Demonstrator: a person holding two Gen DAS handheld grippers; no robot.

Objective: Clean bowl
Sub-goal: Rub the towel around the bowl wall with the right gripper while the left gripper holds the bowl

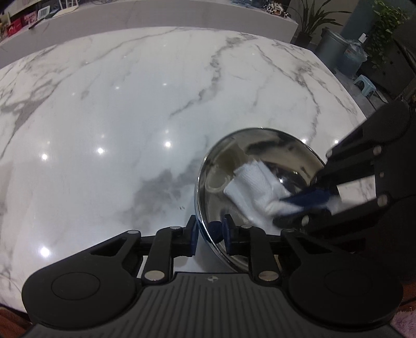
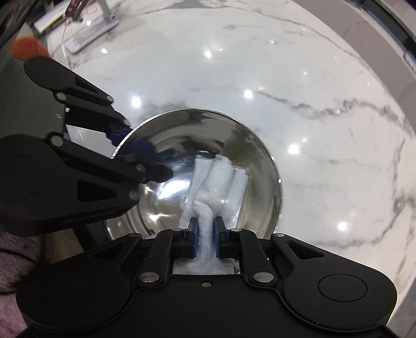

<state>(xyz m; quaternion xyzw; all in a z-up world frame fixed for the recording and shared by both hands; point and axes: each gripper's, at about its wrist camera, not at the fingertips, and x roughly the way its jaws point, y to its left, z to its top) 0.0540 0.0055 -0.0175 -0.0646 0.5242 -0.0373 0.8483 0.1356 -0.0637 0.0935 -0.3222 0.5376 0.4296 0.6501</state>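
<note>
The right gripper [image 2: 206, 230] is clenched on a bunched white paper towel [image 2: 218, 182] pressed inside the steel bowl [image 2: 267, 182]. The left gripper [image 1: 209, 230] pinches the bowl's rim, steadying it on the marble table [image 1: 117, 117].

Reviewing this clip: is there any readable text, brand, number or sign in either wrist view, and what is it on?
None can be read.
Embossed lettering on the left gripper's black body, seen in the right wrist view: too faint and blurred to read.
Small emblem on the ribbed housing in the left wrist view: a mark, not letters.
Red boxes on the far shelf: print too small.
The steel bowl, paper towel and marble table carry no text.
</note>
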